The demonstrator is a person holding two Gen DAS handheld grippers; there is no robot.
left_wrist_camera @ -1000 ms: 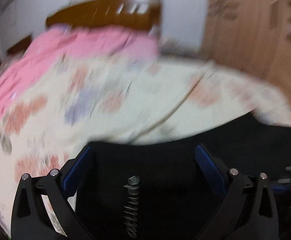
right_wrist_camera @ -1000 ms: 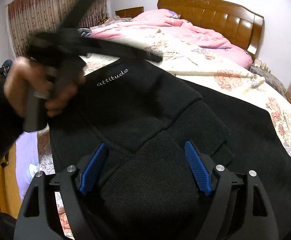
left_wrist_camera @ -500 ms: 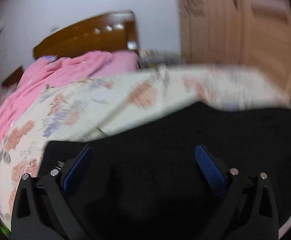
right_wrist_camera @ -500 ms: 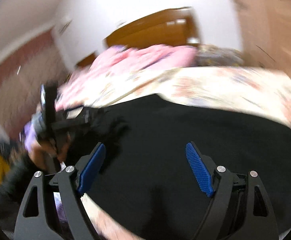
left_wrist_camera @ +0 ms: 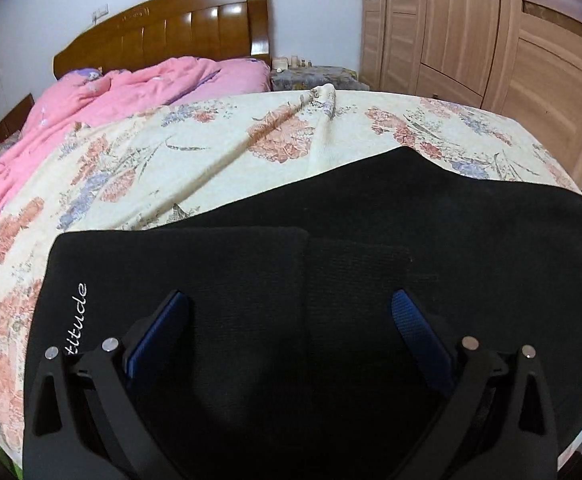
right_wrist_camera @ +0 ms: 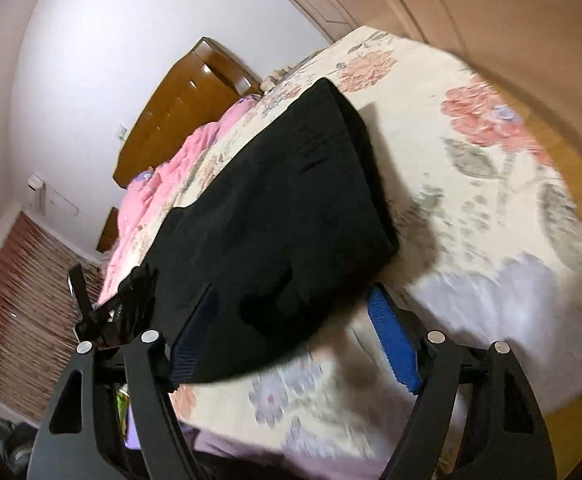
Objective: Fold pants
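Black pants [left_wrist_camera: 411, 220] lie folded on the floral bedspread [left_wrist_camera: 211, 152], with white "attitude" lettering [left_wrist_camera: 78, 316] on the near left part. My left gripper [left_wrist_camera: 289, 300] hovers over the top fold, open, its blue pads wide apart with nothing pinched. In the tilted right wrist view the pants [right_wrist_camera: 283, 184] stretch away across the bed. My right gripper [right_wrist_camera: 293, 292] straddles their near end and its jaws are closing; the cloth lies between the pads, which do not press on it. The left gripper [right_wrist_camera: 137, 284] shows small and dark at the far end.
A pink quilt [left_wrist_camera: 131, 92] is bunched below the wooden headboard [left_wrist_camera: 163, 28]. A nightstand [left_wrist_camera: 315, 76] and a wooden wardrobe [left_wrist_camera: 491, 32] stand to the right. The bed's edge [right_wrist_camera: 571, 240] drops off close beside the pants. A patterned curtain [right_wrist_camera: 23, 292] hangs at the left.
My right gripper swept from the lettered waist part to the pants' other end and rolled hard. My left gripper slid right along the pants, then settled.
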